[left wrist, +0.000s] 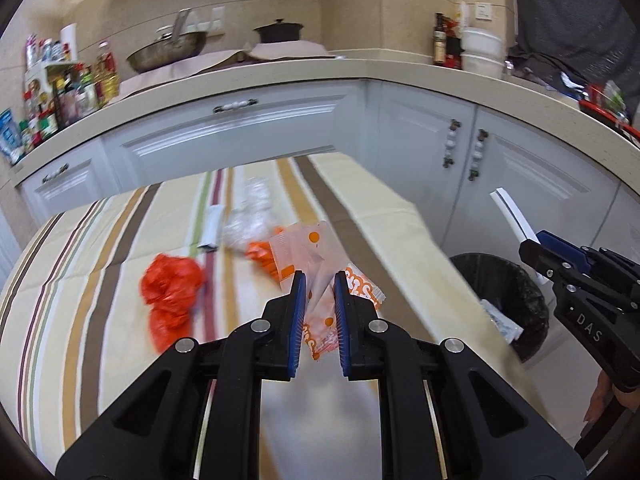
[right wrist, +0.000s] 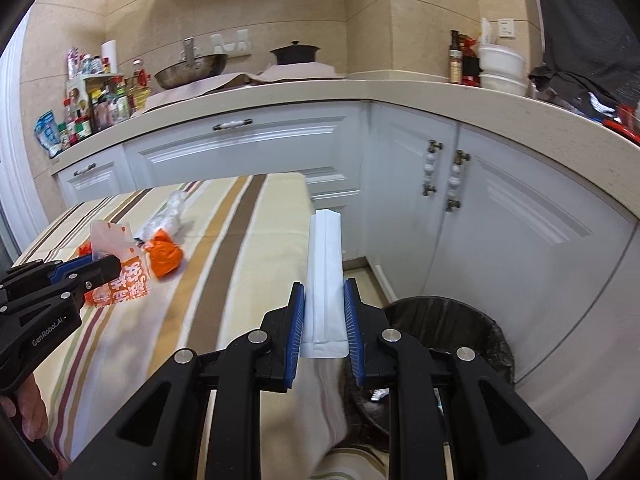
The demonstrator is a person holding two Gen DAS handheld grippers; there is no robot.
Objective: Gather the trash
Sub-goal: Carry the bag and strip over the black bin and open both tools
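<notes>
My left gripper (left wrist: 320,280) is shut on an orange-and-white snack wrapper (left wrist: 316,256), lifted above the striped tablecloth (left wrist: 100,280); the same gripper (right wrist: 114,266) and wrapper (right wrist: 116,280) show at the left of the right wrist view. My right gripper (right wrist: 323,290) is shut on a long white packet (right wrist: 325,264) that sticks up between its pads, near the table's right edge. That gripper (left wrist: 532,246) with the packet (left wrist: 514,212) hangs over a black-lined trash bin (left wrist: 504,300), also seen low down as the bin (right wrist: 452,328).
On the cloth lie a crumpled red bag (left wrist: 170,292), an orange bag (left wrist: 262,258), clear plastic (left wrist: 252,216) and a small white packet (left wrist: 211,226). White cabinets (left wrist: 420,132) and a cluttered counter (left wrist: 280,76) stand behind. The bin holds some white trash (left wrist: 500,320).
</notes>
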